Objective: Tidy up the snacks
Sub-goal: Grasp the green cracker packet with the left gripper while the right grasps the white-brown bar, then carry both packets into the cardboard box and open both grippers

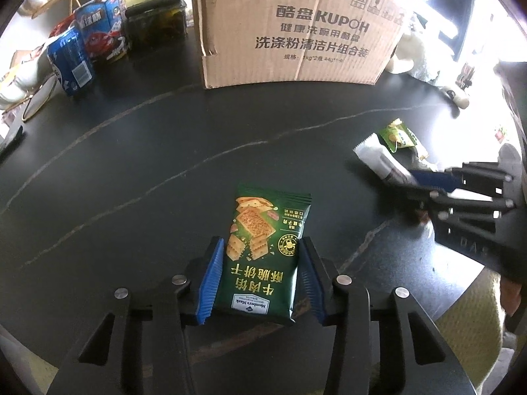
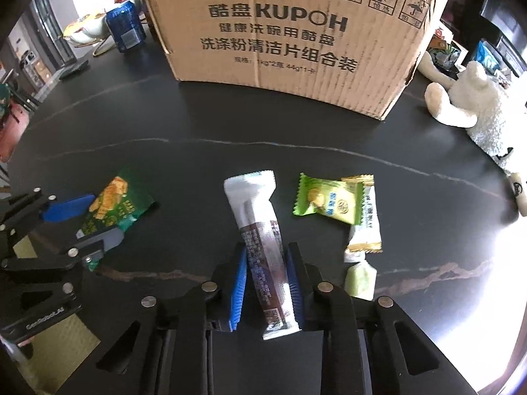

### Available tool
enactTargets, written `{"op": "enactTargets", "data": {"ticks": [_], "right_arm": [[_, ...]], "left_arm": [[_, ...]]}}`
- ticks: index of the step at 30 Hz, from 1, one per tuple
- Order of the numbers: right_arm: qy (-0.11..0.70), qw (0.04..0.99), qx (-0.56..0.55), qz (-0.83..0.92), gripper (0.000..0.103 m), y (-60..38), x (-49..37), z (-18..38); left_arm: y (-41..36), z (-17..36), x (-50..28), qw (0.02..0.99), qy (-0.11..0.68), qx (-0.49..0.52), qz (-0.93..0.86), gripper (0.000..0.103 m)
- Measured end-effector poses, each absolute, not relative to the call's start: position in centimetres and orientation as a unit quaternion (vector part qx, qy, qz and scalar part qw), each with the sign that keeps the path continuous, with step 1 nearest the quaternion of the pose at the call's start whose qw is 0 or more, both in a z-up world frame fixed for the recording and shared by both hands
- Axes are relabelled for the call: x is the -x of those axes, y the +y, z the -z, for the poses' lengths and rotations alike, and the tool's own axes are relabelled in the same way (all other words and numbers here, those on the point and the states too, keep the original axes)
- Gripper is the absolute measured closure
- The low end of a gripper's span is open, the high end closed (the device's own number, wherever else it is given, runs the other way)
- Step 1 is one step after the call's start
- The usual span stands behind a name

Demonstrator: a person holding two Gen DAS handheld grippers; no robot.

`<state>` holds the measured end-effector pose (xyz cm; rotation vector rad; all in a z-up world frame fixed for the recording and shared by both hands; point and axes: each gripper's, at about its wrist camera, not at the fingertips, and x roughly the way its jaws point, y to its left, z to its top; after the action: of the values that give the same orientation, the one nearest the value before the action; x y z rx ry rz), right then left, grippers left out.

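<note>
1. The left gripper (image 1: 260,279) was clenched on the dark green foil cracker packet (image 1: 263,250), its blue pads pressing both side edges.
2. The right gripper (image 2: 268,288) was clenched on the long white-and-brown wrapped snack bar (image 2: 262,240), which extended forward beyond its fingertips.
3. The step in hand was judged to be the grasp: both snacks still appeared to rest on the black tabletop (image 1: 131,171).
4. The next move called for lifting both toward the brown cardboard box (image 1: 296,26), well ahead of both claws.

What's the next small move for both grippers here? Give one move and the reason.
Probably lift both together. The left gripper has its pads against the green cracker packet, the right gripper is shut on the white snack bar; both snacks lie on the black table, short of the cardboard box.
</note>
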<state>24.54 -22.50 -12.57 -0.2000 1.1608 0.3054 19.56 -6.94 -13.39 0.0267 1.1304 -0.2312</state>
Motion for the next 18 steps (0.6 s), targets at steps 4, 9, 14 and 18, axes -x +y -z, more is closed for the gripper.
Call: {"op": "enactTargets", "data": {"ticks": [4,9,14,18], "right_arm": [[0.543,0.823,0.077,-0.149,0.081,-22.1,-23.3,12.5],[0.532,0.832,0.044,-0.155,0.081,-22.1,-22.1,12.1],[0.519,0.84,0.016,-0.156,0.081,-22.2,-21.8,11.3],[0.509,0.847,0.006,-0.155,0.081,-22.1,-21.6,10.5]], "left_arm": [[-6.7,13.4,-19.5,0.839,0.533,-0.007,0.11,0.059],[-6.7,13.0,-19.2,0.842,0.528,-0.003,0.116,0.059],[-6.5,11.7,-18.8,0.849,0.515,0.004,0.12,0.059],[-6.5,10.5,-18.5,0.857,0.501,0.004,0.124,0.059]]}}
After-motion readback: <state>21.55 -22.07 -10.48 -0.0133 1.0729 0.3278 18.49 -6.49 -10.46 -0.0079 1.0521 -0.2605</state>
